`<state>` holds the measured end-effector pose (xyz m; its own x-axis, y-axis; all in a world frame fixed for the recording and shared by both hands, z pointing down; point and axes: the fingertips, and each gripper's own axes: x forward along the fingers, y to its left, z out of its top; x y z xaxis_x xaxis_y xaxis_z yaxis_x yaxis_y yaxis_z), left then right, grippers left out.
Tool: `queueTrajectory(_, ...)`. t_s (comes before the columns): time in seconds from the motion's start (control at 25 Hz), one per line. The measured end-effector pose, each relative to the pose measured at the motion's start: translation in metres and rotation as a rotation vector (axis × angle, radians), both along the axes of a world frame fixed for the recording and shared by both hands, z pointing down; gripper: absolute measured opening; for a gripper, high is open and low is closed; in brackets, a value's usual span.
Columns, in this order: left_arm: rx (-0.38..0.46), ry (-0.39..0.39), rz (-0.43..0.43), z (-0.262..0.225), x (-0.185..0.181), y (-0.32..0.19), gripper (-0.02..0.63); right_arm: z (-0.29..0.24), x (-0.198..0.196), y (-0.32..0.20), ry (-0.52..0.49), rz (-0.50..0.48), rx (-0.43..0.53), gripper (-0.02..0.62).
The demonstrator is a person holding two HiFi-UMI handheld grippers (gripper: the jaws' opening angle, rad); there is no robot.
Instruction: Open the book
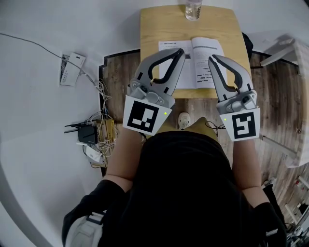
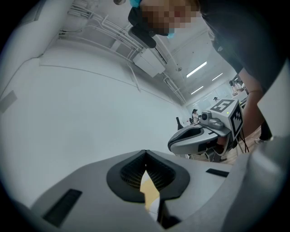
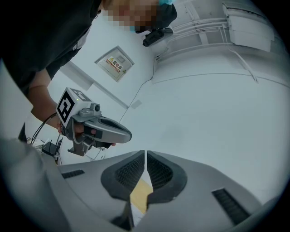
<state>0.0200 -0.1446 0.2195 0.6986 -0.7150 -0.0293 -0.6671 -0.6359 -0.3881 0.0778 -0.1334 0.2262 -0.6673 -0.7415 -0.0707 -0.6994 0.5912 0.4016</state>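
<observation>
The book (image 1: 195, 65) lies open, white printed pages up, on the small wooden table (image 1: 159, 24). Both grippers hover above its near half and point away from me. My left gripper (image 1: 180, 51) is over the left page, fingers meeting at the tips with nothing between them. My right gripper (image 1: 213, 58) is over the right page, also shut and empty. In the left gripper view the pads (image 2: 136, 174) touch at the top, with a sliver of table and page showing in the gap below. The right gripper view shows its pads (image 3: 158, 172) the same way.
A clear plastic bottle (image 1: 193, 9) stands at the table's far edge. On the floor to the left are a black router (image 1: 87, 132), tangled cables and a white box (image 1: 72, 67). White furniture (image 1: 285, 48) stands to the right.
</observation>
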Motion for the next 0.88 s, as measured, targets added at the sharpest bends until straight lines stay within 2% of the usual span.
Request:
queueTrajectory(0.64, 0.017, 0.001, -0.042, -0.009, -0.025, 0.005, 0.006, -0.025, -0.032, 0.013, -0.028, -0.078, 0.055, 0.029)
queueTrajectory(0.88, 0.029, 0.000, -0.059, -0.010, -0.031, 0.007, 0.006, -0.021, -0.040, 0.013, -0.001, -0.084, 0.066, 0.029)
